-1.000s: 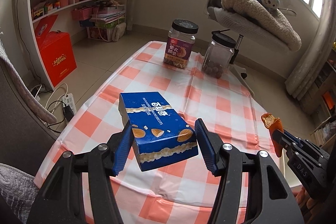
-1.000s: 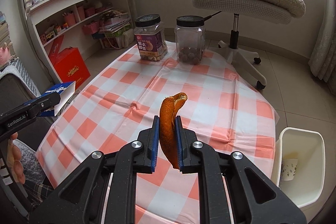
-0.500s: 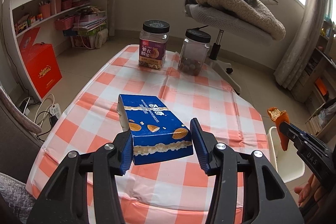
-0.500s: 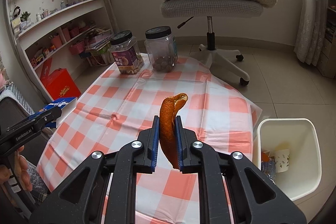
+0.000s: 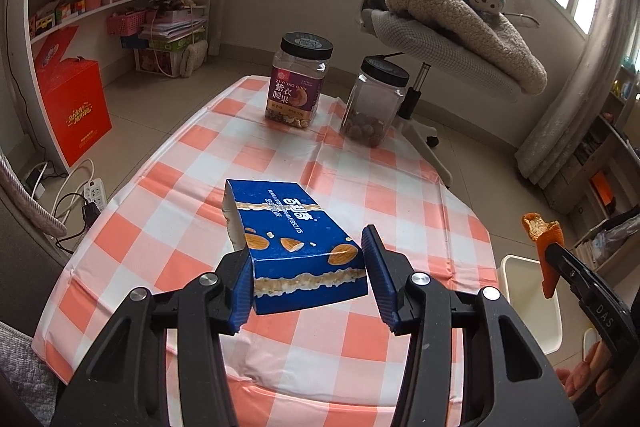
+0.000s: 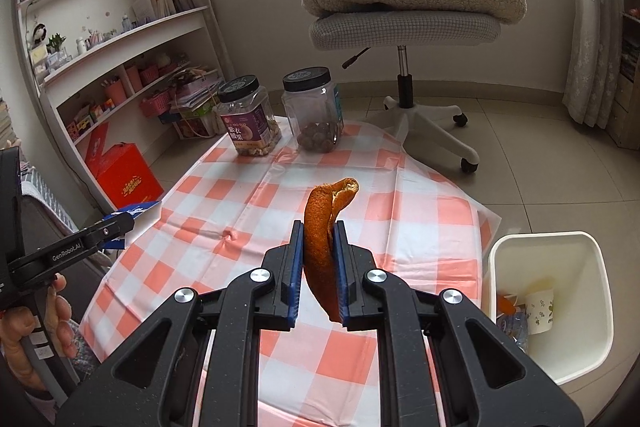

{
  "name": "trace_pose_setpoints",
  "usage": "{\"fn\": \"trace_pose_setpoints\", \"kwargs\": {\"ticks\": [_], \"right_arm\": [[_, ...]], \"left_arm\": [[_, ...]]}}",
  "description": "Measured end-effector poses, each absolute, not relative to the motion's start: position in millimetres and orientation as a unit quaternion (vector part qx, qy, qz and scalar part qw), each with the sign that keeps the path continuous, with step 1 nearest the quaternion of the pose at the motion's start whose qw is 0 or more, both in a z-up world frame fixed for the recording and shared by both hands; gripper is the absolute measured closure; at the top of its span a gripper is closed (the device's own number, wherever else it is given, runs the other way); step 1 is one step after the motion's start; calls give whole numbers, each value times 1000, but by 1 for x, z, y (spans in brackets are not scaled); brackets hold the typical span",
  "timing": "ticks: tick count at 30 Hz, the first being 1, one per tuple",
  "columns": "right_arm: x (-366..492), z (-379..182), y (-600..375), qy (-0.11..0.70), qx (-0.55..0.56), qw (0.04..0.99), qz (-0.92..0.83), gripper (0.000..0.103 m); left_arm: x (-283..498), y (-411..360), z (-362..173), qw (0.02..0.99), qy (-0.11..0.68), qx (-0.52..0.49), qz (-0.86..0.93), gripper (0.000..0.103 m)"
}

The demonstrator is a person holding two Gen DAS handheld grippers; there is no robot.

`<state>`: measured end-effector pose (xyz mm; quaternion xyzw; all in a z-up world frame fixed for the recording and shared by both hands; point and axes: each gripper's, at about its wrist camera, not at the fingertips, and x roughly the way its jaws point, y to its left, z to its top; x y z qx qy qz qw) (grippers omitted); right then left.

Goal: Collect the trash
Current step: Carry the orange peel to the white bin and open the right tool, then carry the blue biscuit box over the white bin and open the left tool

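Observation:
My left gripper [image 5: 306, 281] is shut on a blue biscuit box [image 5: 292, 241] and holds it above the checkered table [image 5: 360, 187]. My right gripper [image 6: 318, 255] is shut on an orange peel [image 6: 324, 227], held upright above the table's right part. The peel also shows at the right edge of the left wrist view [image 5: 544, 251]. The white trash bin [image 6: 548, 307] stands on the floor to the right of the table, with a paper cup and other litter inside. It also shows in the left wrist view [image 5: 528, 303]. The left gripper and box show at the left of the right wrist view [image 6: 120, 227].
Two black-lidded jars stand at the table's far end: one with a purple label [image 5: 298, 83], one clear with nuts [image 5: 374, 103]. An office chair [image 6: 404, 23] piled with a blanket and plush monkey stands beyond. Shelves and a red box [image 5: 72, 103] are at the left.
Both grippers have kept their hold. The right gripper's view has swung right and closer to the bin, which now shows larger. The left gripper has shifted slightly with the box.

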<state>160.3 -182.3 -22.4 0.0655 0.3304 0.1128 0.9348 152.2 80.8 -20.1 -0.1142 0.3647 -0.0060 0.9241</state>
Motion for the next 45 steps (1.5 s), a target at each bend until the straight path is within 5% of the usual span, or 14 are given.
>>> {"fn": "trace_pose_setpoints", "kwargs": {"ticks": [29,32,33,35,45], "right_arm": [[122,-13,-360,313,153,934,-74,87],[116,-15,-385,317,175,927,-94,78],[114,-14,-392,316,183,925,-100,64],[107,-12,-406,305,199,924,-117,50],[63,8,-471,242,217,920,-219,21]], "left_arm": [[156,-62,22,935,321,-71,-135,54],[160,-94,22,928,327,-69,-164,54],[160,-105,22,925,330,-69,-175,54],[160,-129,23,920,333,-63,-196,54],[150,-246,21,896,349,-17,-273,54]]}}
